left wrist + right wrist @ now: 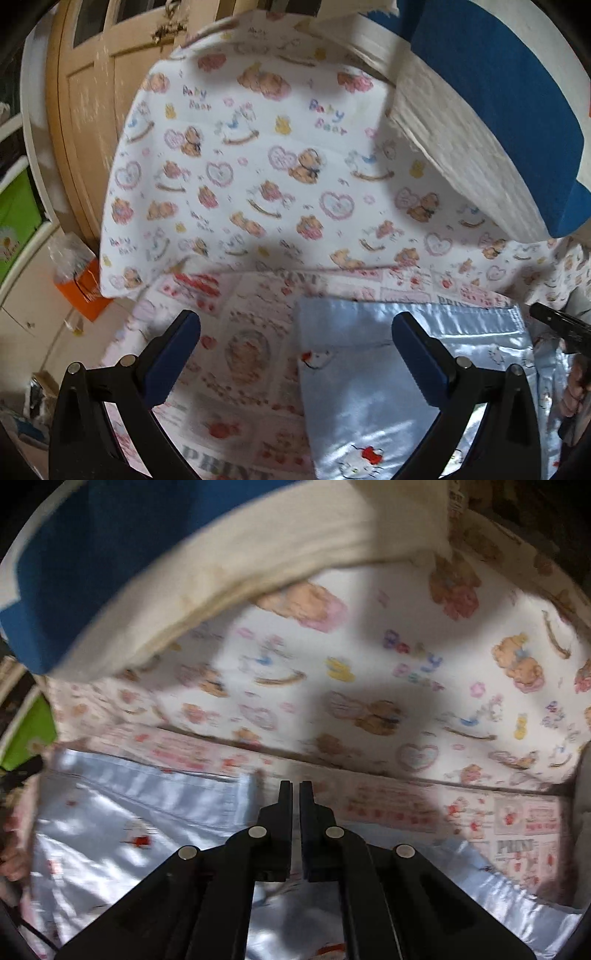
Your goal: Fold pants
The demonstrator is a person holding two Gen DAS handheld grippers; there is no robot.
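Bedroom setting, left wrist view: wooden door [92, 110] behind, a bed laid with a red-and-white print sheet [229, 369], a baby-bear blanket [258, 166] farther back, and a blue-and-cream cushion [491, 110] top right. Left gripper [295, 350] hangs above the bed, fingers [173, 354] spread wide, gripping nothing. Pale blue satin pants [369, 398] with a cat cartoon print lie flat on the sheet under the right-hand finger. Their banded edge, likely the waistband, runs across the far side, so the long axis probably points toward the camera. Flat layout suits folding; the wide spread suggests readying a pinch on the near-left edge.

Right wrist view: same bed, sheet [517, 834], blanket [369, 664], cushion [110, 554] upper left. Right gripper [295, 790] has its fingers drawn nearly together with a thin gap; whether cloth is caught there, cannot tell. Pants [129, 830] spread below and left, banded edge again far, running left-right. Image is blurred.
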